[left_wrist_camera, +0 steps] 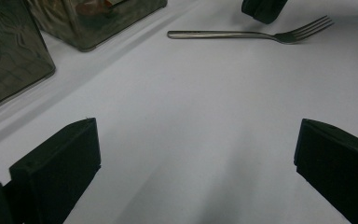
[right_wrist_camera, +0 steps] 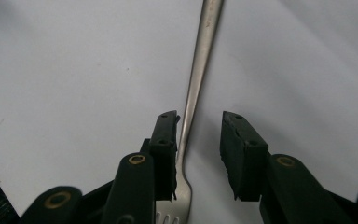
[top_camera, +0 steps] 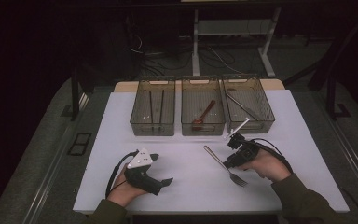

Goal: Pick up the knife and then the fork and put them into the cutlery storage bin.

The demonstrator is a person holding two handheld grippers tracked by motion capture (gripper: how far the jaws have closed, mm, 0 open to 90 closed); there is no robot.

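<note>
A metal fork [top_camera: 223, 164] lies on the white table [top_camera: 186, 186], handle toward the bins and tines toward the person. My right gripper [top_camera: 229, 161] is down over it. In the right gripper view the fork [right_wrist_camera: 200, 60] runs between the two jaws of the right gripper [right_wrist_camera: 201, 119], close against the left one, with a gap to the right one; the jaws are open. My left gripper [top_camera: 162, 169] rests at the near left of the table, open wide with only bare table between its jaws [left_wrist_camera: 196, 163]. The left gripper view has the fork [left_wrist_camera: 242, 34] lying farther off.
Three clear bins stand in a row at the back of the table: the left bin [top_camera: 152, 128] holds dark sticks, the middle bin [top_camera: 203, 129] a red spoon [top_camera: 204, 113], the right bin [top_camera: 256, 126] a metal utensil. Cables lie on the floor behind.
</note>
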